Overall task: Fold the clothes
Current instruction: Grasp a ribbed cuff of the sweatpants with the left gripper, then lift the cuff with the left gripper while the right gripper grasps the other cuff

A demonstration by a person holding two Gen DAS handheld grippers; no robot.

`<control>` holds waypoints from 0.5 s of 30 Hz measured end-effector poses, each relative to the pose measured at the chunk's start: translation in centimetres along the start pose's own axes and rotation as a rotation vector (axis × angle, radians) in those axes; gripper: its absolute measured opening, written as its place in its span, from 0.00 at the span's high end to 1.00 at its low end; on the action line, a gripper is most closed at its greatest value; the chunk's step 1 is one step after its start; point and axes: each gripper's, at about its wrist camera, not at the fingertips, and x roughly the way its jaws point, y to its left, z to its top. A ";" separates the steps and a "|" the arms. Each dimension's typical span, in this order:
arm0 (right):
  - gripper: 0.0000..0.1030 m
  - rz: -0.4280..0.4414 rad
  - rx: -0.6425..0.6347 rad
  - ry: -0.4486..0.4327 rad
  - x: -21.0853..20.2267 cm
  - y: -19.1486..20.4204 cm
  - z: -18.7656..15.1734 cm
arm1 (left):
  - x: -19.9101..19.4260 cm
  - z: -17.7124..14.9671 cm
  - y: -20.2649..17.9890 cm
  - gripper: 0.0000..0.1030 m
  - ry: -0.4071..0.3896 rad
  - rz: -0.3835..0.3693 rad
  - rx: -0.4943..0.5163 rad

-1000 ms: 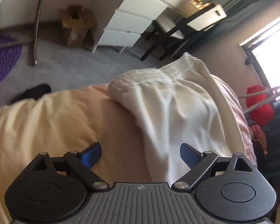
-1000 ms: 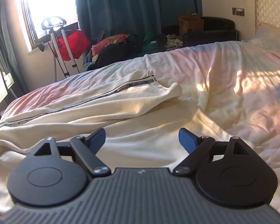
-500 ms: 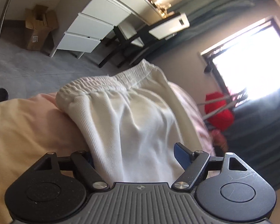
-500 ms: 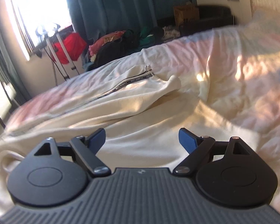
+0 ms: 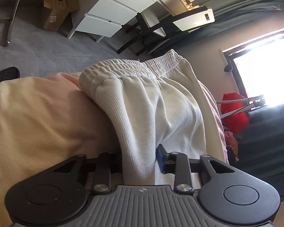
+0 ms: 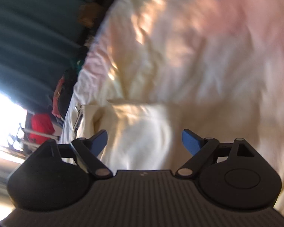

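Observation:
A cream ribbed garment (image 5: 151, 102) with an elastic waistband (image 5: 134, 68) lies on the bed (image 5: 37, 113). My left gripper (image 5: 140, 160) is shut on a fold of its side edge; the left finger is hidden behind the cloth. In the blurred, tilted right wrist view, the same cream garment (image 6: 142, 132) with a zipper (image 6: 77, 117) lies on the bedsheet (image 6: 208, 47). My right gripper (image 6: 143, 141) is open just above the cloth, holding nothing.
White drawers (image 5: 111, 13), a black-legged desk (image 5: 161, 30) and a cardboard box (image 5: 56, 5) stand on the grey floor beyond the bed. A black shoe (image 5: 3, 75) lies by the bed edge. A red item (image 5: 234, 113) and dark curtains (image 6: 28, 28) are by the window.
My left gripper moved onto the garment's edge and closed on it. My right gripper swung and rolled sharply, staying open over the cloth.

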 end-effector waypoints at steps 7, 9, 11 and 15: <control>0.38 -0.027 -0.038 0.076 2.7 0.5 -0.7 | -3.3 0.5 -0.7 0.92 -0.115 -0.047 -0.039; 0.77 -0.038 -0.062 0.094 3.6 0.9 -0.8 | -3.4 0.6 -0.4 0.92 -0.106 -0.054 -0.062; 0.93 -0.038 -0.083 0.094 4.1 1.2 -0.8 | -2.9 0.9 0.4 0.90 -0.073 -0.056 -0.096; 0.94 0.033 -0.109 -0.006 2.6 1.8 -0.5 | -2.3 1.0 1.4 0.78 -0.062 -0.101 -0.163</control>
